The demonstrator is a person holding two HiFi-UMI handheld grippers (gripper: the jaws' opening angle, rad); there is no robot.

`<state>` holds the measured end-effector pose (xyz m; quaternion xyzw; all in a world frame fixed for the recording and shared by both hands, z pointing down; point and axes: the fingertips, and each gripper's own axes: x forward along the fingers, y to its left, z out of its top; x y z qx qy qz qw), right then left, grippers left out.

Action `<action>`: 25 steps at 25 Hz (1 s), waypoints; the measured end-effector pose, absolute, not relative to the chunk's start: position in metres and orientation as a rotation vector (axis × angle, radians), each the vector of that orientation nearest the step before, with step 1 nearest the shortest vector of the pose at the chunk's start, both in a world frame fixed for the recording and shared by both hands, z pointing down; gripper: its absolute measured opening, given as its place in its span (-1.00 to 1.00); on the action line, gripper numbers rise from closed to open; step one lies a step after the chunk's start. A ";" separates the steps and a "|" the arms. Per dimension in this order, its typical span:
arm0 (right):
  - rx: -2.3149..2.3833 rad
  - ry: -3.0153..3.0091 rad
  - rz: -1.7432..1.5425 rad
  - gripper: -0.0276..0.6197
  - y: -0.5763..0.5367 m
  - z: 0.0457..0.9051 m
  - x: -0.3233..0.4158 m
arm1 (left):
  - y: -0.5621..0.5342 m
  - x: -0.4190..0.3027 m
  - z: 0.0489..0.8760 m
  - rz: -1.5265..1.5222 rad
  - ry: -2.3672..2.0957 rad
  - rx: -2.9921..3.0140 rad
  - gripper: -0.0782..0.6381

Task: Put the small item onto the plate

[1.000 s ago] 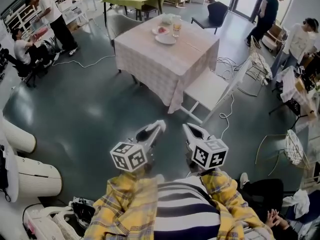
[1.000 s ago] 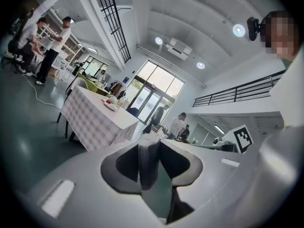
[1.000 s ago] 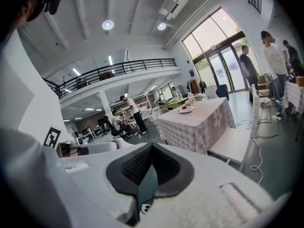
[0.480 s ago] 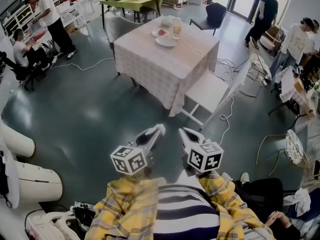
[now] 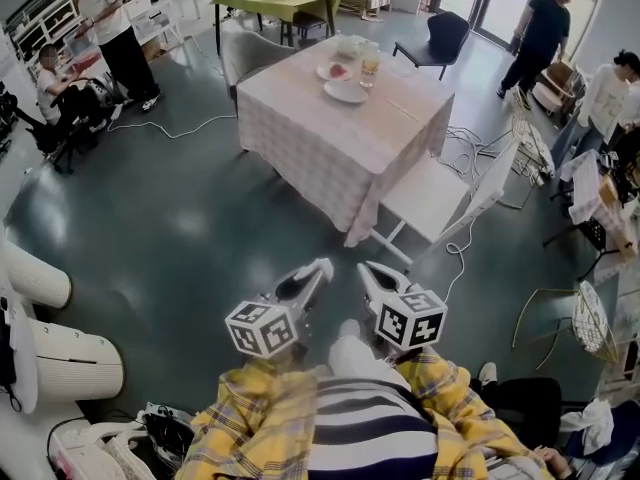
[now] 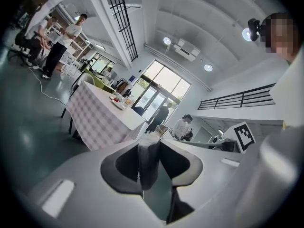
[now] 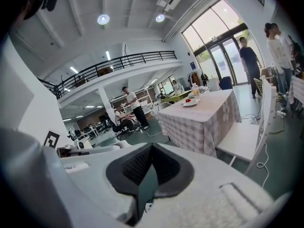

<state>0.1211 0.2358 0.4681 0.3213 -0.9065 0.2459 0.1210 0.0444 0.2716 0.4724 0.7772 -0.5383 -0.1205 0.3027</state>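
Observation:
Held low in front of my striped and plaid torso, my left gripper (image 5: pixel 320 265) is shut on a small grey item (image 6: pixel 148 167) that stands upright between its dark pads. My right gripper (image 5: pixel 363 268) hangs beside it, jaws together with nothing in them. The white plate (image 5: pixel 346 91) lies far ahead on a table (image 5: pixel 340 138) with a checked cloth, well beyond both grippers. The left gripper view shows that plate (image 6: pixel 117 103) small above the left gripper (image 6: pixel 149 144). In the right gripper view the plate (image 7: pixel 190 103) sits on the table beyond the right gripper (image 7: pixel 151 148).
A second plate with red food (image 5: pixel 333 71) and a glass (image 5: pixel 369 65) stand by the plate. A white chair (image 5: pixel 432 196) stands at the table's near right side, cables trail on the floor (image 5: pixel 180 126), and several people stand around the room's edges.
The table sits a little further right and up in the head view, as I have stepped forward. A shoe now shows below the grippers. Both grippers keep their pose.

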 end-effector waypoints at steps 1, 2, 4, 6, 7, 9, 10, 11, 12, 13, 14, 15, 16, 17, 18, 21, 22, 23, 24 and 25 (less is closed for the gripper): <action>0.926 -2.648 0.721 -0.91 0.229 0.470 0.116 | 0.265 0.041 0.474 -0.316 -1.433 2.053 -0.49; 0.914 -2.645 0.725 -0.91 0.222 0.472 0.111 | 0.257 0.037 0.476 -0.314 -1.440 2.046 -0.49; 0.893 -2.636 0.740 -0.91 0.205 0.479 0.103 | 0.240 0.031 0.478 -0.316 -1.453 2.035 -0.49; 0.874 -2.630 0.752 -0.91 0.189 0.482 0.098 | 0.223 0.027 0.477 -0.315 -1.459 2.029 -0.49; 0.866 -2.630 0.753 -0.91 0.182 0.481 0.095 | 0.214 0.026 0.476 -0.313 -1.462 2.028 -0.49; 0.846 -2.638 0.757 -0.91 0.165 0.477 0.087 | 0.196 0.020 0.471 -0.311 -1.473 2.028 -0.49; 0.834 -2.644 0.759 -0.91 0.157 0.475 0.082 | 0.188 0.017 0.469 -0.313 -1.479 2.027 -0.49; 0.820 -2.650 0.761 -0.91 0.150 0.473 0.077 | 0.179 0.014 0.466 -0.315 -1.484 2.027 -0.49; 0.805 -2.655 0.762 -0.91 0.142 0.471 0.073 | 0.171 0.013 0.465 -0.316 -1.489 2.027 -0.49; 0.792 -2.658 0.761 -0.91 0.134 0.470 0.070 | 0.163 0.012 0.463 -0.317 -1.493 2.027 -0.49; 0.781 -2.661 0.758 -0.91 0.127 0.469 0.068 | 0.155 0.012 0.462 -0.320 -1.496 2.027 -0.49; 0.774 -2.664 0.757 -0.91 0.120 0.468 0.066 | 0.147 0.012 0.462 -0.323 -1.497 2.027 -0.49; 0.770 -2.667 0.757 -0.91 0.112 0.468 0.065 | 0.139 0.012 0.461 -0.325 -1.498 2.026 -0.49; 0.765 -2.670 0.761 -0.91 0.105 0.467 0.064 | 0.132 0.012 0.461 -0.325 -1.499 2.026 -0.49; 0.760 -2.674 0.766 -0.91 0.099 0.468 0.063 | 0.124 0.012 0.462 -0.322 -1.500 2.025 -0.49; 0.748 -2.680 0.773 -0.91 0.081 0.471 0.059 | 0.104 0.008 0.466 -0.310 -1.504 2.022 -0.49; 0.750 -2.679 0.774 -0.91 0.075 0.473 0.060 | 0.098 0.008 0.467 -0.308 -1.505 2.021 -0.49; 0.754 -2.677 0.779 -0.91 0.069 0.474 0.060 | 0.093 0.009 0.467 -0.306 -1.505 2.018 -0.49; 0.758 -2.674 0.787 -0.91 0.063 0.474 0.060 | 0.088 0.009 0.467 -0.303 -1.503 2.016 -0.49; 0.759 -2.672 0.796 -0.91 0.059 0.474 0.059 | 0.084 0.009 0.467 -0.297 -1.500 2.016 -0.49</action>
